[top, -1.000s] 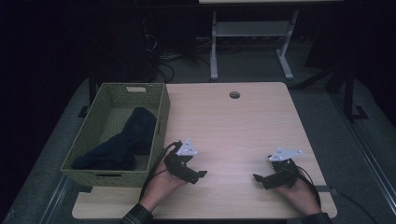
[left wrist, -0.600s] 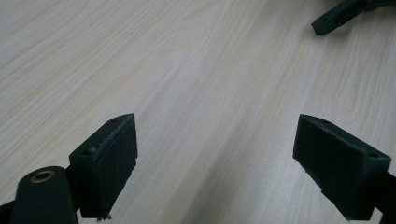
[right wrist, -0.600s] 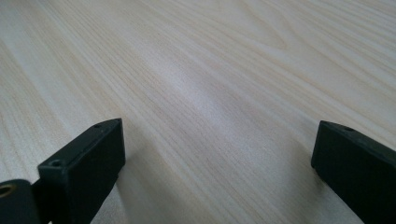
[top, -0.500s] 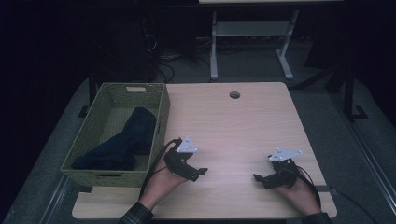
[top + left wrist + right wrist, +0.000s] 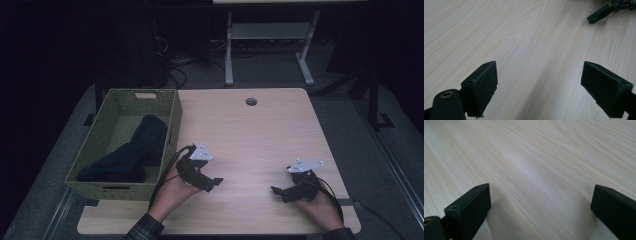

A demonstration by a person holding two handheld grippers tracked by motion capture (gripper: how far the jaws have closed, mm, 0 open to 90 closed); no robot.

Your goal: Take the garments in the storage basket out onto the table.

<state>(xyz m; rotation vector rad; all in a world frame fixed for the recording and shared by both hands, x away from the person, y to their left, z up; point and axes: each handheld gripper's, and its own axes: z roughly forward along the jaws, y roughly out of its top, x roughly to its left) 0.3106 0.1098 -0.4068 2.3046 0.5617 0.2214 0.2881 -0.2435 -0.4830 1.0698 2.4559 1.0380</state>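
A pale wood-grain surface [image 5: 260,135] with a round cable hole [image 5: 251,101] near its far edge carries a green woven basket [image 5: 172,125] at its left side, and a dark cloth [image 5: 135,150] lies inside that basket.

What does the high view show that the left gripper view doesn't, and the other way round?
High view alone: the green woven basket at the table's left with a dark cloth in it, both hands, and the round hole near the far edge. Left gripper view alone: a close look between the left gripper, jaws wide apart with bare wood between them. Both share the light wooden table and the right gripper, which appears at the left gripper view's top right.
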